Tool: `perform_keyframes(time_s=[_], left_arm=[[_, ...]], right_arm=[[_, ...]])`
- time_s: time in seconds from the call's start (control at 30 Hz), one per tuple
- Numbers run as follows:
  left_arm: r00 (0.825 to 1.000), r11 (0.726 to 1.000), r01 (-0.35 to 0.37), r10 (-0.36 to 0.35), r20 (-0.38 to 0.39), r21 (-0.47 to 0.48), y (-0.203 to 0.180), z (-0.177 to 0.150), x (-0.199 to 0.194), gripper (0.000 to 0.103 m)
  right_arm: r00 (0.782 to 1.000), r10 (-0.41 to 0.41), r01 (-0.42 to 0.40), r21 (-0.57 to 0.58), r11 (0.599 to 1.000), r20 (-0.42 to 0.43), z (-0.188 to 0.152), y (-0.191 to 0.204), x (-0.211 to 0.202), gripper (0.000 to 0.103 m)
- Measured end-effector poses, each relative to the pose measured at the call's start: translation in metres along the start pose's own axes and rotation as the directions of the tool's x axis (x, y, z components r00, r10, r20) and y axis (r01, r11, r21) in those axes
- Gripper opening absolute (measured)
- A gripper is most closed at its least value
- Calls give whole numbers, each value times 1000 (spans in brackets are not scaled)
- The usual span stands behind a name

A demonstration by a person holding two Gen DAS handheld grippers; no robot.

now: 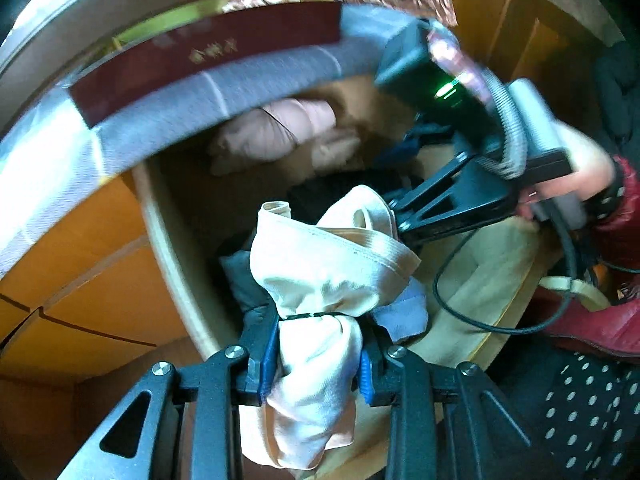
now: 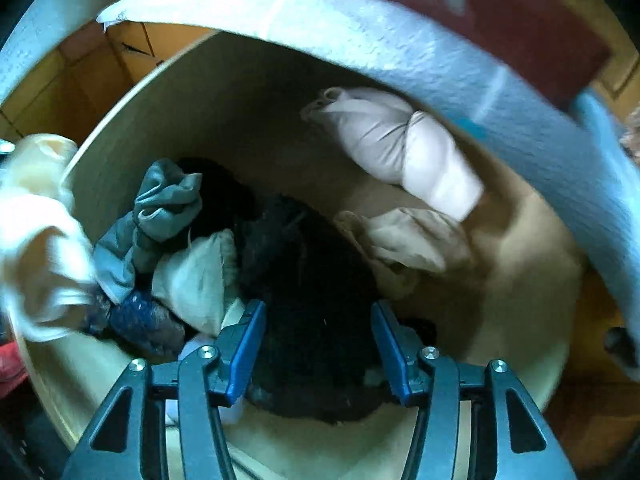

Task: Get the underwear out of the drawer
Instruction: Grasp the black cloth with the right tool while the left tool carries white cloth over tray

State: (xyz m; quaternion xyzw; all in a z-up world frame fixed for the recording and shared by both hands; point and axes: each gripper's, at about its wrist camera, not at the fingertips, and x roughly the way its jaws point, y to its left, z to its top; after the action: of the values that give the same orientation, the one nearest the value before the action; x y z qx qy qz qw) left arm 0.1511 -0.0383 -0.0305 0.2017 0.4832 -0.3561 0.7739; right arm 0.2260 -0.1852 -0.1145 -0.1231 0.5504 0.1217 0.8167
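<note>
Underwear (image 1: 320, 280), pale peach with a ribbed waistband, bunched at lower centre of the left wrist view, pinched tight in the left gripper (image 1: 320, 360) and raised clear of the drawer (image 1: 168, 216), probably for carrying out. Further right, right gripper (image 1: 394, 210) angled down into the drawer. In the right wrist view, same underwear blurred at far left; right gripper (image 2: 318, 344) unclenched, pads either side of a dark garment (image 2: 316, 312), likely next. Gold lettering on a maroon band (image 2: 500, 12) at top, too blurred to read.
</note>
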Motion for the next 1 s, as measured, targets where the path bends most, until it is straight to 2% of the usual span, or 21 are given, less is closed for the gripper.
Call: perform_keyframes(time_s=[0.07,0.2,0.3,0.53,0.67,0.83,1.0], left_arm=[[1000,1000,-13,13,19,-14,3,1,-11,31],[998,998,-36,38,45,-41,16,4,-29,31],[997,997,-39,44,70,-66,27,8,-42,31],[986,993,-80,91,139,-81,45,31,-74,31],[981,993,-81,94,167,-86,57,53,-86,31],[977,992,-73,91,193,-98,72,84,-90,31],[973,989,-84,108,203,-125,90,126,-85,31]], right_arm=[[1000,13,-13,21,1000,-19,6,-3,11,57],[1000,18,-18,38,999,-21,16,-5,24,68],[1000,-2,3,33,999,-30,18,-3,34,73],[999,-12,13,18,1000,-44,19,-4,46,74],[999,-5,5,3,1000,-37,13,-4,46,70],[999,13,-12,16,1000,-44,-4,-6,40,67],[999,12,-11,31,999,-45,-11,-6,44,72]])
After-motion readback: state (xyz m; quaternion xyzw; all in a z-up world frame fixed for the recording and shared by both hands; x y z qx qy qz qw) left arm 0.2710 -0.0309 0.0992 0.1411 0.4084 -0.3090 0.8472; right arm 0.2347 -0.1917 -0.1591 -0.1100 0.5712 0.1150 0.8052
